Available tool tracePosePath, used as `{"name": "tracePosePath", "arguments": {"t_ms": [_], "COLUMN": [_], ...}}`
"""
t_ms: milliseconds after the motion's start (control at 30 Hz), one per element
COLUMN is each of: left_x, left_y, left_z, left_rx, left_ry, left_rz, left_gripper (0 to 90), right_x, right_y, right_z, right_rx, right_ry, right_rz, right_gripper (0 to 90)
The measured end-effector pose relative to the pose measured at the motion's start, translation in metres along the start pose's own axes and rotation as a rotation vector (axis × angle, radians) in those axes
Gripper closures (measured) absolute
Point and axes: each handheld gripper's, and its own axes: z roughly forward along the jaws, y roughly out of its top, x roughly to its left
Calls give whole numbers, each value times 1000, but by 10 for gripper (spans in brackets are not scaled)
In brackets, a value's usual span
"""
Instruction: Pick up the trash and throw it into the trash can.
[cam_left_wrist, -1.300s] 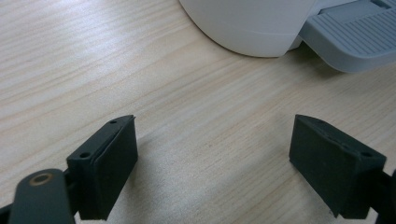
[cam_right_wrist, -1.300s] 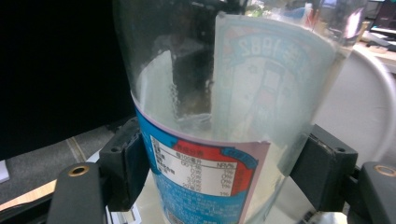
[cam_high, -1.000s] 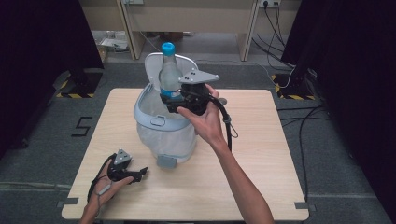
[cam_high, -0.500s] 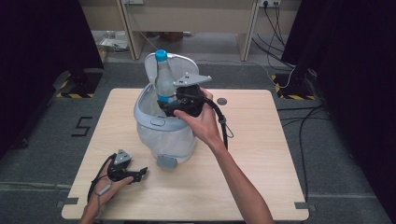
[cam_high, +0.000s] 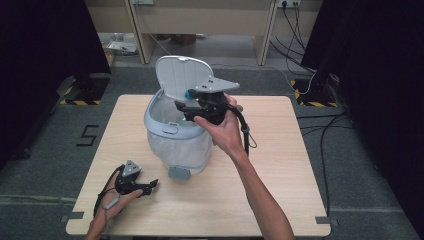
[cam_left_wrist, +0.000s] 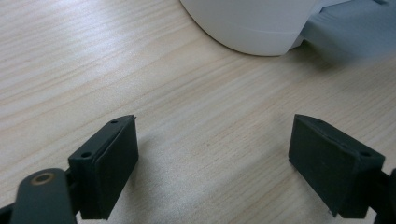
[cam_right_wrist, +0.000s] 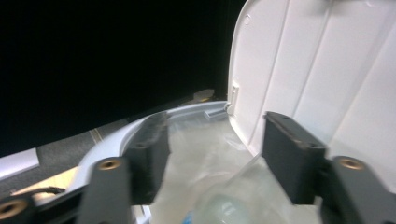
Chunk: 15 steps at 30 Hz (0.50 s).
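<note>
A white pedal bin (cam_high: 175, 145) stands mid-table with its lid (cam_high: 182, 77) swung up and a clear liner (cam_right_wrist: 205, 149) inside. My right gripper (cam_high: 181, 111) hovers over the bin's mouth, pointing left. Its jaws have just been closing, and its pads (cam_right_wrist: 152, 151) stand apart with nothing between them (cam_right_wrist: 215, 154). A clear bottle (cam_right_wrist: 229, 205) shows blurred below the jaws, and its blue cap (cam_high: 190, 93) peeks out beside the gripper. My left gripper (cam_high: 149, 187) rests open on the table at the front left, holding nothing (cam_left_wrist: 215, 168).
The bin's grey pedal (cam_high: 179, 173) sticks out toward the front edge. In the left gripper view the bin's base (cam_left_wrist: 252, 28) lies just ahead. Bare wooden tabletop (cam_high: 280, 165) extends right of the bin. Black curtains and a cabinet stand beyond the table.
The bottle stood upright in the right gripper above the bin. It has since dropped low, with just its blue cap in sight. The left gripper has not moved.
</note>
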Motion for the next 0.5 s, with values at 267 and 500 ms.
{"name": "tracePosePath", "arguments": {"t_ms": [267,500], "left_x": [0,0], "left_y": [0,0], "left_z": [0,1], "left_rx": [-3,-3], "left_ry": [1,2], "left_rz": [-3,-3], "left_gripper": [143,143], "right_x": [-13,-17], "right_y": [-13,-18], "right_z": [-10,-17], "right_rx": [-10,-4], "right_ry": [-7,-17], "right_rz": [25,39], "right_gripper": [516,493]}}
